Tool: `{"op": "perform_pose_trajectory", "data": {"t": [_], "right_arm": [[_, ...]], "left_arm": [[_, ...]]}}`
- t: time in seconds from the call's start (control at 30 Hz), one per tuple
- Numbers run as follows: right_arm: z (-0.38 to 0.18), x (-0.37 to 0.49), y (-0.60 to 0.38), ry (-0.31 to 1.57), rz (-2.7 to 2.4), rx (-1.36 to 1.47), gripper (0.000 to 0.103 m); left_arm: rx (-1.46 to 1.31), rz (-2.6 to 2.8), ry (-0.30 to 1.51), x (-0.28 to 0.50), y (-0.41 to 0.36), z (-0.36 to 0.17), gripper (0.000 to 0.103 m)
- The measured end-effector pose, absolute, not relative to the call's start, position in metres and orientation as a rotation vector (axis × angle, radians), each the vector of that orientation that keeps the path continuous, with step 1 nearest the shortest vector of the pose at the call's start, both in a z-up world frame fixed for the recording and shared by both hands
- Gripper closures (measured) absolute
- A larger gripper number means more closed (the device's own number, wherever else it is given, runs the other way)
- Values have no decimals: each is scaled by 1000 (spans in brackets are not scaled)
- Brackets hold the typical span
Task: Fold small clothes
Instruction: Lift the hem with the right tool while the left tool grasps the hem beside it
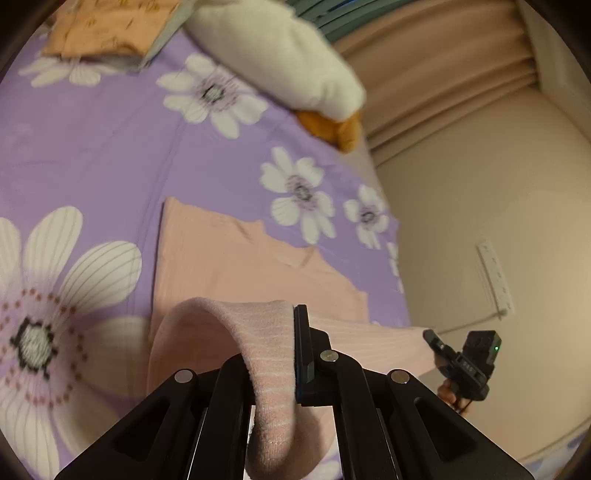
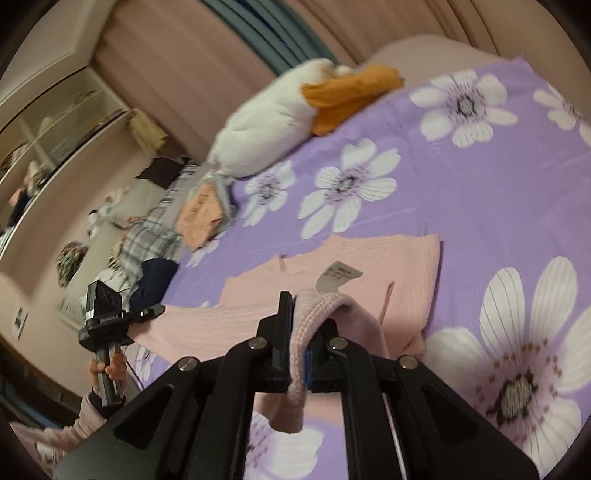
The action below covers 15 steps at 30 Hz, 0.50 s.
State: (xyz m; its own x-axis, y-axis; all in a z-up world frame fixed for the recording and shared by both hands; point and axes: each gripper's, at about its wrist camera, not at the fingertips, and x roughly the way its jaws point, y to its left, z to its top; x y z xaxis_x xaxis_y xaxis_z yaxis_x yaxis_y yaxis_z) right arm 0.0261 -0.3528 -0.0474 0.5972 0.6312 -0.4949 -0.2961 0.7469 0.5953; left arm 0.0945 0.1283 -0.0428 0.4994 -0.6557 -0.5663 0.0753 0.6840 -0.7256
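Pink ribbed garment [image 1: 236, 258] lies on the bed's purple flowered sheet [image 1: 110, 155], and its near hem is lifted clear of the sheet at both corners. Left hand-held gripper [image 1: 295, 354] is clenched on one corner of the hem, the knit fabric draping in a loop between its black fingers [image 1: 301, 350]. Right hand-held gripper [image 2: 299, 343] is likewise clenched on the other corner, a thick fold of ribbed hem pinched between its fingers [image 2: 284, 332]. Seen from the right wrist camera, the garment [image 2: 369, 266] shows a white care label [image 2: 338, 277] on the part resting flat, beyond the lifted hem. A white and orange plush toy [image 2: 280, 125] lies on the sheet [image 2: 480, 177] well beyond the garment, near the headboard. A folded peach cloth [image 1: 107, 29] rests on the sheet beyond the garment, beside the plush toy [image 1: 277, 55]. A hand [image 2: 107, 369] grips the left unit's handle, with a pink sleeve [image 2: 74, 424] below it.
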Motion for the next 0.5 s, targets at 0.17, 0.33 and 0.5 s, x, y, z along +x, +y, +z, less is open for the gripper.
{"op": "perform_pose_trajectory", "data": {"t": [0.17, 0.33, 0.5], "right_arm": [[-75, 69, -348, 845, 512, 520, 95], [-101, 98, -350, 926, 477, 576, 95], [-121, 117, -353, 994, 446, 628, 94]], "left_arm": [[-722, -440, 1053, 140, 124, -80, 103], [-780, -404, 1116, 168, 129, -105, 103], [-831, -377, 1169, 192, 131, -121, 103]]}}
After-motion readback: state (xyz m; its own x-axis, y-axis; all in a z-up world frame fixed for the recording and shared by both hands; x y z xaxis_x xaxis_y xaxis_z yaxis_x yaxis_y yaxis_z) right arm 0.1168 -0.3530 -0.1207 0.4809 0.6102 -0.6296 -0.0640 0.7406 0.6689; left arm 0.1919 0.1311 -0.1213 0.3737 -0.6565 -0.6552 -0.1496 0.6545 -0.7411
